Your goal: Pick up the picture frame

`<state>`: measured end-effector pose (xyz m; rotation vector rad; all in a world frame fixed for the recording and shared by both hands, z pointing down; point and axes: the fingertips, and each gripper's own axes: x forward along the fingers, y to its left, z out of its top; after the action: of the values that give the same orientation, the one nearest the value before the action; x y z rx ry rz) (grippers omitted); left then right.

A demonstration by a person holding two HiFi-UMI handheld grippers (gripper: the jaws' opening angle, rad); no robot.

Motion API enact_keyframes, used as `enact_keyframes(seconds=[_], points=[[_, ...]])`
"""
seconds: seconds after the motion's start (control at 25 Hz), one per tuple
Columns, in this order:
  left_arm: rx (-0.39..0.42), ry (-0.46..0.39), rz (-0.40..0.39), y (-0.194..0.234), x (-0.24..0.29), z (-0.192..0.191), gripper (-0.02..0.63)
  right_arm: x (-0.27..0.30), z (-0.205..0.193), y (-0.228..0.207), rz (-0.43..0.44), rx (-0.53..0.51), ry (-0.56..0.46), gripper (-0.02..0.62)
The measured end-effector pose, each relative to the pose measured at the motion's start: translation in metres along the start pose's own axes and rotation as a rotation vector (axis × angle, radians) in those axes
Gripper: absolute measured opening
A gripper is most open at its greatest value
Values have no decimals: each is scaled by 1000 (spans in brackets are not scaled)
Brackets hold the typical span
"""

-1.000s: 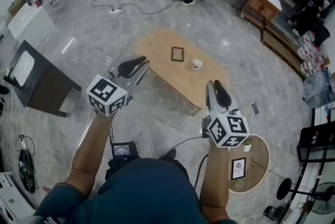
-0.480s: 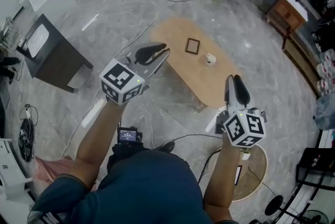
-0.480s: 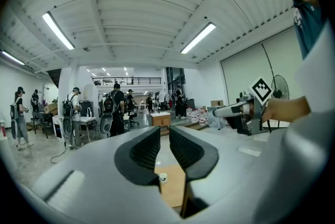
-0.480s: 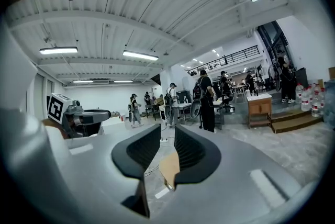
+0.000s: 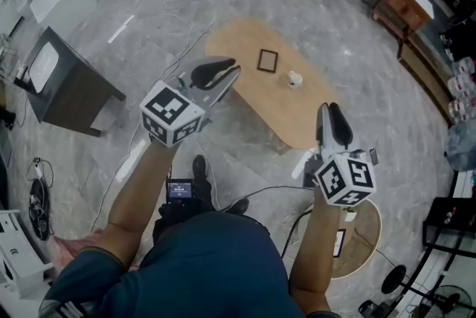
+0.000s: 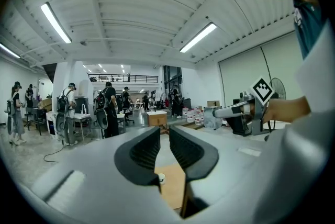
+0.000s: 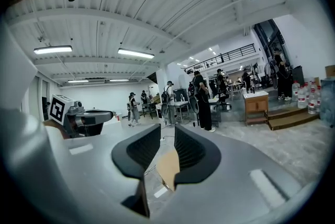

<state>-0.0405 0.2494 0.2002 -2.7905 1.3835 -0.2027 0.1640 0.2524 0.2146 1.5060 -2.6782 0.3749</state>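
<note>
Wood table (image 5: 236,45) is ahead of and well below both grippers. The frame (image 5: 267,60) lies flat on its far half, nothing touching it.

Left gripper (image 5: 219,77): jaws drawn nearly together with only a slit between them, nothing held. Its own view looks over the room, with just a strip of tabletop and a cup (image 5: 295,78) low between the jaws. The frame isn't in that view.

Right gripper (image 5: 331,116): same state, a narrow slit and empty. Only a wedge of table edge shows between its jaws.

Key relation, from the head view:
- The frame is ahead and to the right of the left gripper's tips, and ahead and to the left of the right gripper's.
- The left tips look nearer. The cup sits just beside the frame on the right gripper's side, roughly on that gripper's line in.
- The frame is close to square. Its longer side seems to run away from the person, slightly skewed, though it's too small to be sure.

Judgement: still the approach, and no grasp has started. The left looks the better pick, being closer with a clear path. Either gripper needs its jaws opened, a pitch down toward the tabletop, and a bite across the frame's short side at an edge. Since the frame lies flat, getting a jaw under the rim is the hard part. Coming in from the right risks knocking the cup.
</note>
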Motion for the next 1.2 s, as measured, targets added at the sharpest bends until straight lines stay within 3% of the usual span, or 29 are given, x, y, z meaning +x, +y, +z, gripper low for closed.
enact_keyframes(seconds=[0.24,0.6,0.92,1.2], points=[[-16,-30,-90,53,19,-7,54,43,-2,13,-89,-7,9,67],[-40,-47,-161,140,35,-8,54,112,12,39,-168,-4,13,67],[-58,-49,-178,191,45,-15,54,161,18,52,-180,-12,31,67],[-62,-26,-156,206,79,-25,54,194,17,17,-159,3,39,67]])
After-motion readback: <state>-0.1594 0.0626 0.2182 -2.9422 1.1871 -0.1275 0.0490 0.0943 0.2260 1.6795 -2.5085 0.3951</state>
